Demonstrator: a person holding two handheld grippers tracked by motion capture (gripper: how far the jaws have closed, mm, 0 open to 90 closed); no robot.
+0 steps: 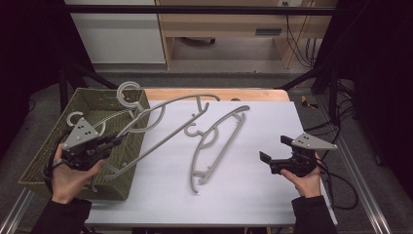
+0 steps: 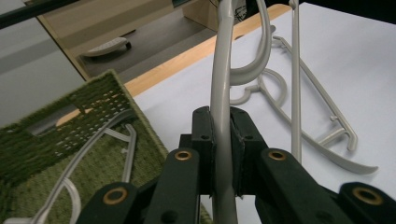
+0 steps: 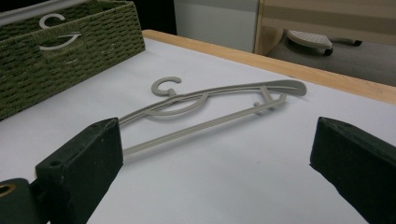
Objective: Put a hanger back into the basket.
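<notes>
A pale grey plastic clothes hanger (image 1: 160, 122) with a curled hook is being held by the left gripper (image 1: 114, 140), whose black jaws are being kept clenched on its thin upper arm (image 2: 219, 140). The hanger is being carried tilted, one end over the corner of the green woven basket (image 1: 48, 151) at the table's left, the other end reaching out above the white table sheet (image 1: 253, 190). In the left gripper view, the bar is being squeezed upright between the two pads, and its hook is curving away behind.

A second grey plastic hanger (image 1: 216, 144) is lying flat on the sheet near the middle, well apart from the right gripper (image 1: 275, 153). The right gripper is being held released, its jaws standing wide with nothing between them; in the right gripper view the flat hanger (image 3: 210, 107) is being framed by them farther off.

More grey hangers (image 1: 92, 122) are lying inside the basket; how many cannot be told, since they are being overlapped by the lifted one and by the left hand. The lower end of the held hanger is being cut off behind the left gripper.

Open sheet is being left bare in front of the right gripper and along the near edge. The wooden table edge (image 1: 219, 93) is showing at the far side.
</notes>
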